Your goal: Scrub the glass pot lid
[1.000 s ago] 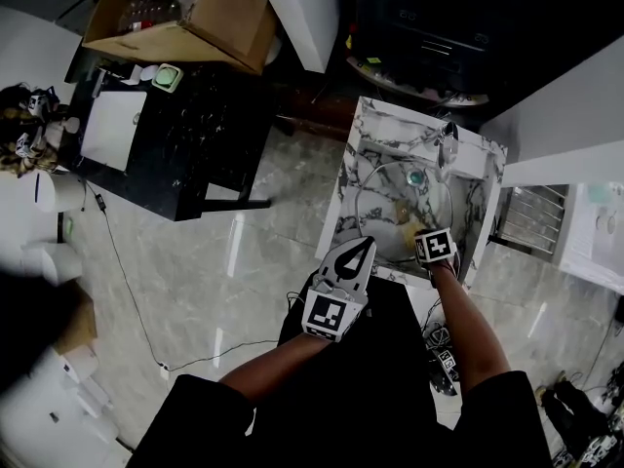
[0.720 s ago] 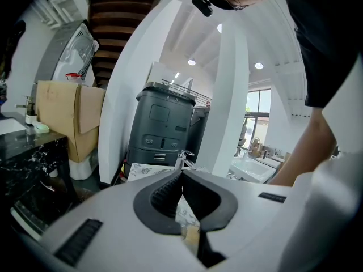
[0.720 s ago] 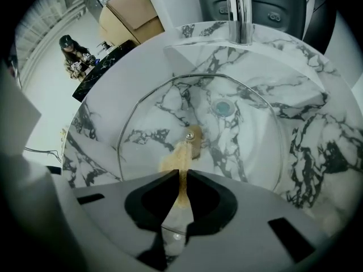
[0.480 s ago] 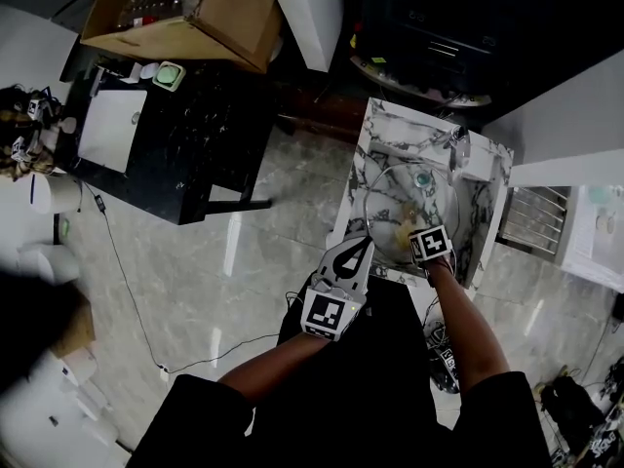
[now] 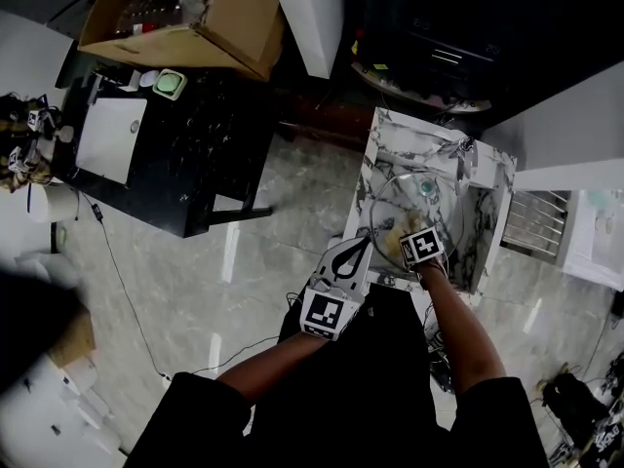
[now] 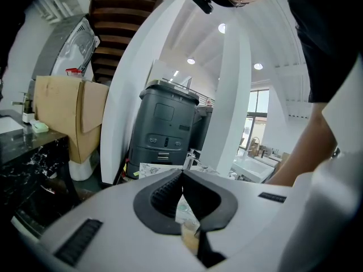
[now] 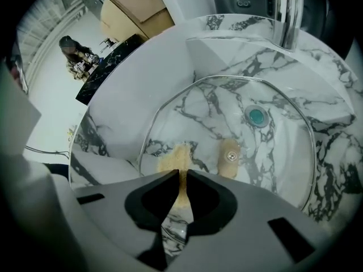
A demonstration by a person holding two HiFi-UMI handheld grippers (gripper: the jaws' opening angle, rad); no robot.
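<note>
The left gripper is pressing its jaw tips together, the dark pads bowing apart below them. A pale marbled surface and a tan patch are showing through that gap; what the patch is cannot be told. Beyond the tips, a chrome faucet is standing before a dark grey cabinet. A cardboard box is sitting at the left above a black table. The person's forearm is reaching in from the right.
</note>
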